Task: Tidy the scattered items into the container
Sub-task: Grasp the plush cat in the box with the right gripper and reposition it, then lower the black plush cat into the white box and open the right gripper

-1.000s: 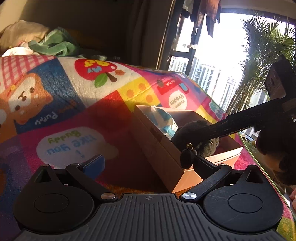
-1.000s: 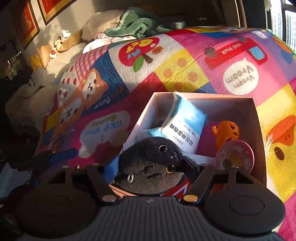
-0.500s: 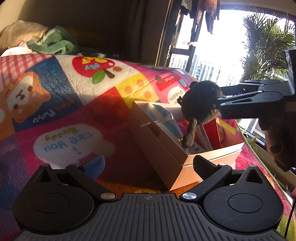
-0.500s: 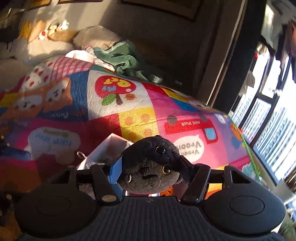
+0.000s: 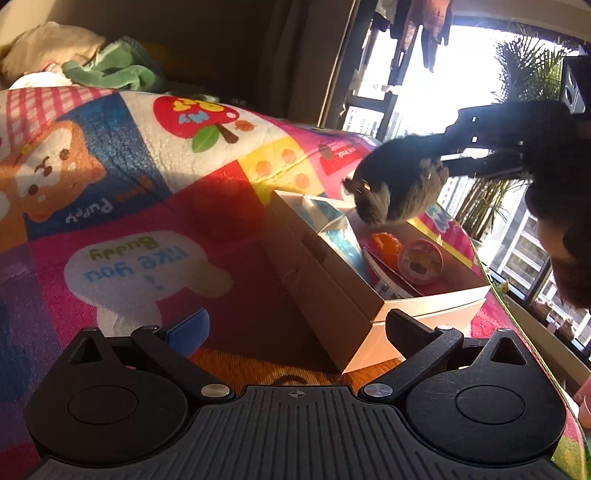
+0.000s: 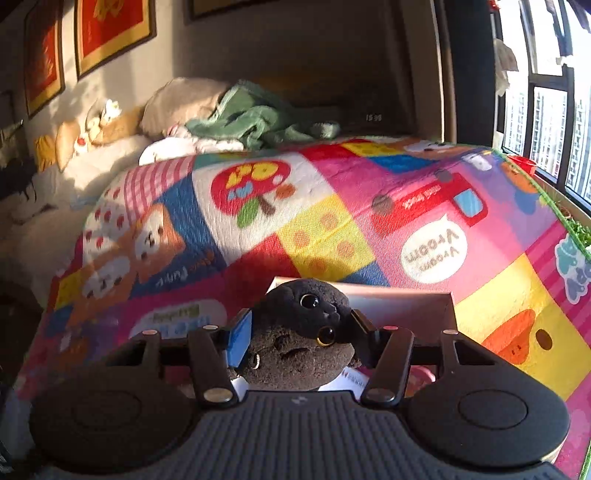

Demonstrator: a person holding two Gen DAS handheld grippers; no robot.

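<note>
Cardboard box [image 5: 334, 284], pale tan, lid off, sits on the play mat [image 5: 122, 206]; near corner points toward the left wrist camera, far wall lies toward the window side. Black plush toy [image 6: 303, 338] is pinched between the fingers of the right gripper [image 6: 301, 338], whose jaws are closing on it; the blue pad on one finger [image 6: 239, 336] presses its side. From the left wrist view the plush hangs in the air above the far end of the box, clear of the rim, with open space between it and the contents. Inside the box: a light blue packet [image 5: 334, 230] against the left wall, an orange toy [image 5: 386, 243] and a round pink item [image 5: 421, 256] toward the right wall. Left gripper [image 5: 295, 326] is spread wide, nothing between its fingers, low over the mat just short of the box's near corner. Mat left of the box is bare and flat, ample room there. Mat is a bright patchwork: puppy, apple, speech bubbles. Beyond its far edge a green cloth [image 6: 258, 118] and a pillow [image 6: 177, 101] lie bunched. Framed red pictures [image 6: 110, 27] hang on the wall. Window [image 5: 424, 88] at right, strong sun, a potted palm [image 5: 524, 70] outside.
</note>
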